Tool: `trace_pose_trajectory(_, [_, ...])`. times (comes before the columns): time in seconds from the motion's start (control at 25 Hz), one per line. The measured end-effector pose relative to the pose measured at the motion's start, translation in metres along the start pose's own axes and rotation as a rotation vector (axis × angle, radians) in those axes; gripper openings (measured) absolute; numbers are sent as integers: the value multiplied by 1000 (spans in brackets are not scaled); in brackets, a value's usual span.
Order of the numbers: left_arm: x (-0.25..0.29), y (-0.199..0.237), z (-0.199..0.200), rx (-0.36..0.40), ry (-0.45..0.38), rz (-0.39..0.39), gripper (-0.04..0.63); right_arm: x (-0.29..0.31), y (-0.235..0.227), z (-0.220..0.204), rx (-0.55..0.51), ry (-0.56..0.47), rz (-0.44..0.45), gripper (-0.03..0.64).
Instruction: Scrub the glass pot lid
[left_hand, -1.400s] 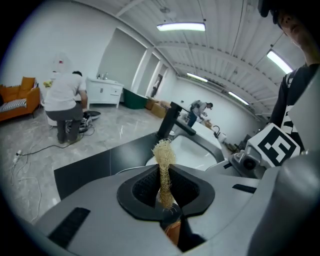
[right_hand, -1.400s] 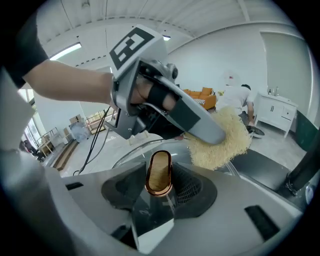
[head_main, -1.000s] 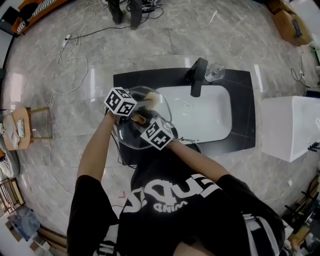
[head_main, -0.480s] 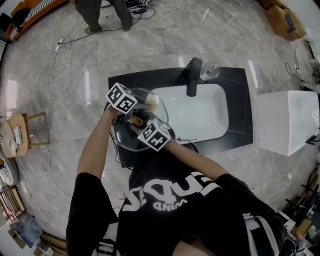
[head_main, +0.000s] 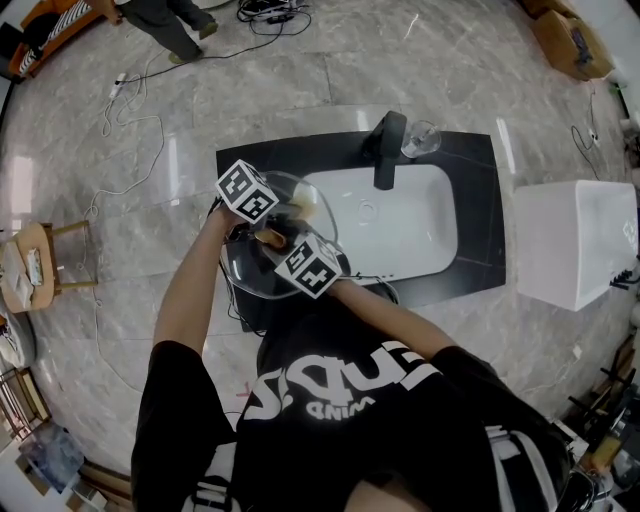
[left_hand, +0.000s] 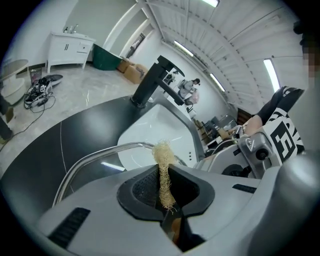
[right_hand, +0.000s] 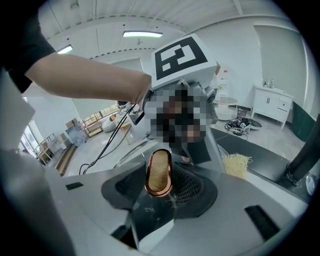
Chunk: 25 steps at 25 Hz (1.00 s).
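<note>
One black counter (head_main: 478, 190); left hand-held gripper (left_hand: 164, 176) pinches one scrubber (left_hand: 161, 152), right hand-held gripper (right_hand: 159, 189) one lid handle (right_hand: 158, 170).

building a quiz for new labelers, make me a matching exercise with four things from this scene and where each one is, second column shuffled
1 loofah scrubber
2 lid handle
3 black faucet
4 stemmed glass

a at the far edge of the white basin
b clamped in the right claw
c on the dark counter beside the faucet
d clamped in the left claw

Pairs: 1-d, 2-b, 3-a, 4-c
</note>
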<state>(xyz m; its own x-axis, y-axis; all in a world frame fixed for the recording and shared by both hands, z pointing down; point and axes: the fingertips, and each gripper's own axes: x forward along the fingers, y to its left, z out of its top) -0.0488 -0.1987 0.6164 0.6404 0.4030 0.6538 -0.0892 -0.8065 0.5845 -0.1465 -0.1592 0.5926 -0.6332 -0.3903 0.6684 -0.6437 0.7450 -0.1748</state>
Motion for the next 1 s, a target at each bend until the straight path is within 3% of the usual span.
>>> trace_pose_trajectory(0.24, [-7, 8, -10, -11, 18, 50, 44, 1, 0, 0, 14, 6, 10, 158])
trace_pose_trajectory(0.68, [-26, 18, -28, -40, -22, 135, 47, 3, -1, 0, 8, 2, 7, 160])
trace_pose_trajectory(1.0, [-42, 26, -39, -130, -122, 214, 51, 1, -1, -1, 0, 7, 4, 160])
